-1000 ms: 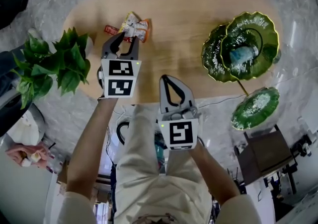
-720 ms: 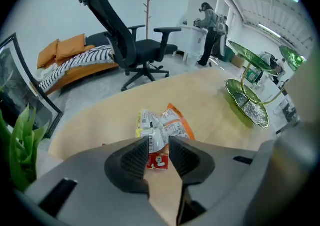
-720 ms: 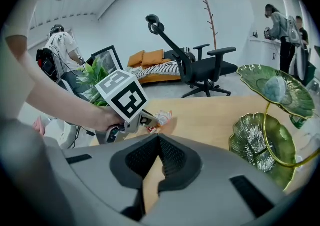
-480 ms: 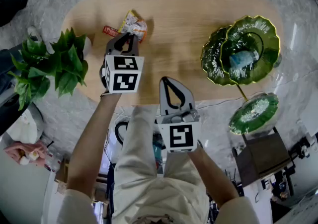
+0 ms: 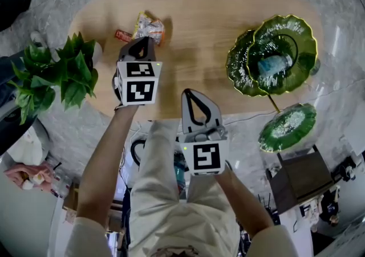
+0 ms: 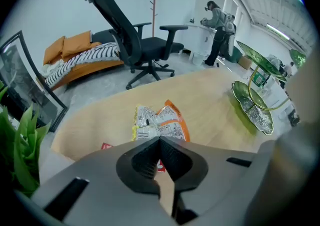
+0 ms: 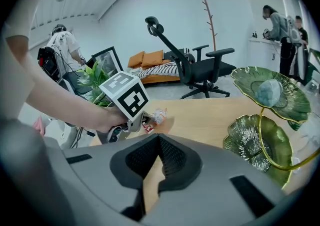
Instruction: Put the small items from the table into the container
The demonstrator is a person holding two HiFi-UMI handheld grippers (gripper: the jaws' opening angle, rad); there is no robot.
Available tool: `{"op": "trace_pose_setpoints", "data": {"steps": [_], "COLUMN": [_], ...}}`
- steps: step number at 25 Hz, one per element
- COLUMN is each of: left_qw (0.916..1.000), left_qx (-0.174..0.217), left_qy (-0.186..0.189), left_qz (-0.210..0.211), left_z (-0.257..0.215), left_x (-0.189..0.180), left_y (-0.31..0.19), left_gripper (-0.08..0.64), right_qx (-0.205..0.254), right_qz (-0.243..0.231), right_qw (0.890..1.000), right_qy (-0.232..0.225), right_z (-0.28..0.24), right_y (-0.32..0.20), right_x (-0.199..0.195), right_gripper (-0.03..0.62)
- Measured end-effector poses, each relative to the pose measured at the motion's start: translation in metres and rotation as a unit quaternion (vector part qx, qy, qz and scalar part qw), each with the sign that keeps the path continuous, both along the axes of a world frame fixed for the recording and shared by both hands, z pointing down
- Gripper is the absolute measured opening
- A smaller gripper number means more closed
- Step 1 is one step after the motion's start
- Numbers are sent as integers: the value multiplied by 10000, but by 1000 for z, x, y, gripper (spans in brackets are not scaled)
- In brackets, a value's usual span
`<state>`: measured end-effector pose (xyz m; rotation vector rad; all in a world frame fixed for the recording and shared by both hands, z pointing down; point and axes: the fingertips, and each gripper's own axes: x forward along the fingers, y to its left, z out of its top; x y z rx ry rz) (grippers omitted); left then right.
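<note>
Your left gripper [image 6: 160,140] is fully closed. Its tips meet right at the near edge of the orange-and-white snack packet [image 5: 149,25], far-left on the table [image 5: 205,11]. Can't tell whether any foil is pinched. A small red sachet [image 5: 122,35] lies just left of the packet, and part of it shows under your jaws. Your right gripper [image 5: 191,93] is closed on nothing, over the table's near edge.

Container is the green tiered leaf dish [image 5: 305,39] at the right end. Its top tray [image 5: 285,25] holds one pale blue item [image 5: 269,66]. The lower tray [image 5: 236,73] sits on the packet side, and a third leaf [image 5: 288,127] hangs past the near edge.

There's bare wood between packet and dish. A potted plant [image 5: 57,73] crowds your left gripper at the table's left end.
</note>
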<state>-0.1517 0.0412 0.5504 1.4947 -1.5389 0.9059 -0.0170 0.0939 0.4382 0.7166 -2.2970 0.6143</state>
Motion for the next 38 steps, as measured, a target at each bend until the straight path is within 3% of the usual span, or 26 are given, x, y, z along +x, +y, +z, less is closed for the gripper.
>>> {"op": "trace_pose_setpoints", "data": {"steps": [38], "left_qw": [9989], "left_qx": [446], "left_qy": [-51], "left_qz": [-165], "left_z": [-99], "left_x": [35], "left_y": [18], "left_gripper": [6], "right_qx": [387], "right_qz": [-43], "right_qw": [9991], "right_qy": [-175], "right_z": [-60], "right_y": [3], "right_x": [36], "right_gripper": [6]}}
